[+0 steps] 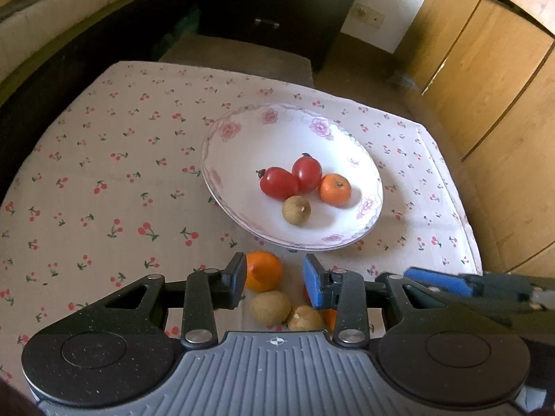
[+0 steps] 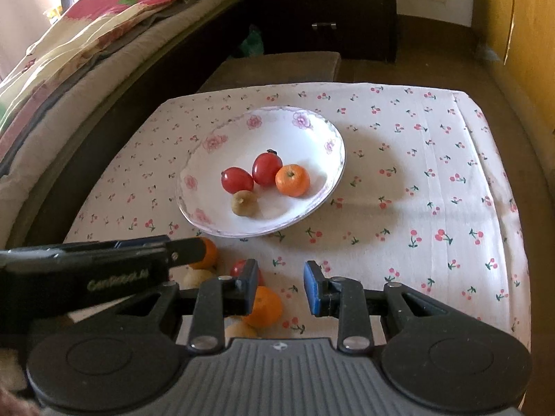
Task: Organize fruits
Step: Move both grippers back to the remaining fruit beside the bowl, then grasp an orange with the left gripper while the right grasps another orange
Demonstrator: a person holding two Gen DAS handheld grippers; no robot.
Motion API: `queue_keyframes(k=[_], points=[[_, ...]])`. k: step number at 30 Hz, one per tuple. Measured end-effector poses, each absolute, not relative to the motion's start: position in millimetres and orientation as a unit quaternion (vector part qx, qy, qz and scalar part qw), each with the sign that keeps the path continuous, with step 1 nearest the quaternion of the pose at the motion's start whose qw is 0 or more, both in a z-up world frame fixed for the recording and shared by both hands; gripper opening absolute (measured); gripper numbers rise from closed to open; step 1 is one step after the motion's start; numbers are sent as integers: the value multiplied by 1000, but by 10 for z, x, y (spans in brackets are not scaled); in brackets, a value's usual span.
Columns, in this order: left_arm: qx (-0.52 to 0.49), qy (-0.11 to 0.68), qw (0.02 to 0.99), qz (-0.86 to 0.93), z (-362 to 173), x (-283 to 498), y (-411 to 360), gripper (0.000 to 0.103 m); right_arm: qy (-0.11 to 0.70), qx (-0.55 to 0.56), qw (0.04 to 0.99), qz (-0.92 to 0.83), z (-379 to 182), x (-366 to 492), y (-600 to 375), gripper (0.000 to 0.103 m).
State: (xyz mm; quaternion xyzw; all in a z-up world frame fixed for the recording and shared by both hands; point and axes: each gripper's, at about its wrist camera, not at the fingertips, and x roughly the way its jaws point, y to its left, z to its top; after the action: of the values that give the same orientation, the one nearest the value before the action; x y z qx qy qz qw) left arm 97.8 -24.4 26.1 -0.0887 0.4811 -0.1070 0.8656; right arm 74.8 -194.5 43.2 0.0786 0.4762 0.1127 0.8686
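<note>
A white flowered plate holds two red tomatoes, a small orange and a brown longan. Loose fruit lies on the cloth in front of the plate: an orange, two brown longans, a red tomato. My left gripper is open and empty above this loose fruit. My right gripper is open and empty, just right of the pile; it shows in the left wrist view.
The table has a white cherry-print cloth. A bed runs along the left. A dark drawer unit stands behind, a brown stool at the far edge, wooden cabinets at the right.
</note>
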Motion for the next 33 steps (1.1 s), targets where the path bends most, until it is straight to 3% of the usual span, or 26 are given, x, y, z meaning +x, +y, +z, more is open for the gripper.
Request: queue_keyframes(k=[11,17,22,33], points=[[-67,493,862,-95,101,1072,-368,54,492,78,859,114,309,809,-1936,34],[-67,504,857,-83,6,1099,-363,52,497,77,857,112,277,811,-1942,34],[-80,499,860,-71,23,1109,-281,41,499,83,856,111,264,816,-1963,34],[-77,499,860,-72,89,1006,-180,41,510,74,848,124,215,838,-1805,35]])
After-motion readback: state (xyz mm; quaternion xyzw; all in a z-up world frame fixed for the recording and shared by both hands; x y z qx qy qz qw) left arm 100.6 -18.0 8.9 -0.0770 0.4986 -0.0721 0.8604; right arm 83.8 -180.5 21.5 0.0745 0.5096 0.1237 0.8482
